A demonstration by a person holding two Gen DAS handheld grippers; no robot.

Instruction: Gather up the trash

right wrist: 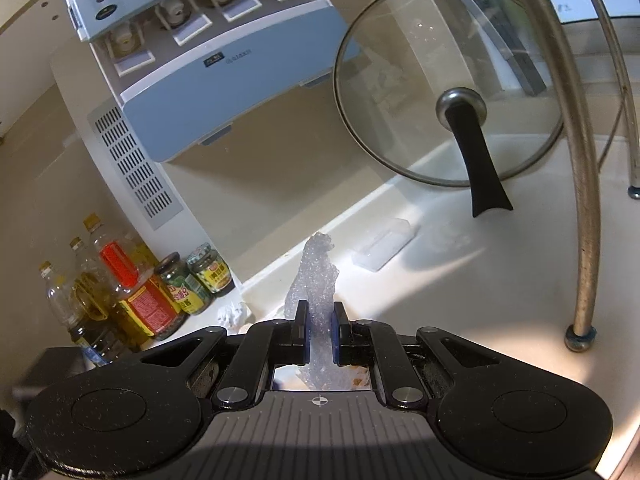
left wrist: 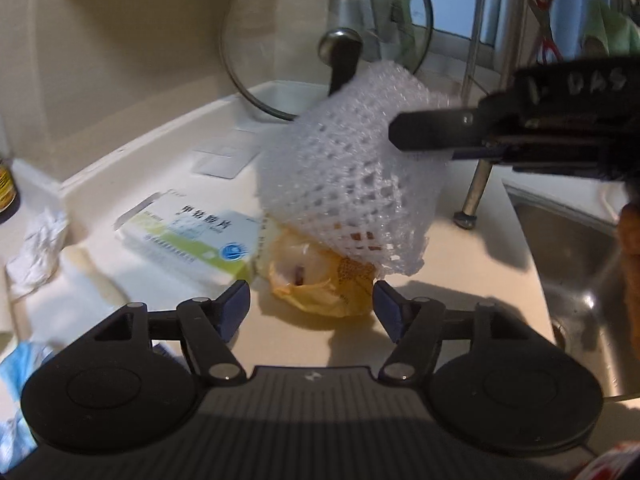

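One foam net (left wrist: 348, 168) clamped in right tongs (right wrist: 319, 334), left tongs (left wrist: 312, 306) apart, one medicine box (left wrist: 188, 240)

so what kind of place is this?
A home kitchen counter, most likely: a steel sink at its edge, a glass pot lid propped against the wall, and oil bottles and jars in the corner.

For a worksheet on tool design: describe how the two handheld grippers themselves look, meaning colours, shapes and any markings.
Both are matt black. The left gripper has two round discs, linked bars with silver rivets, blue finger pads and a ribbed centre plate bearing a small white mark. The right gripper matches, dust-speckled, with a crosshair mark; seen from the left view, it carries white handwriting.
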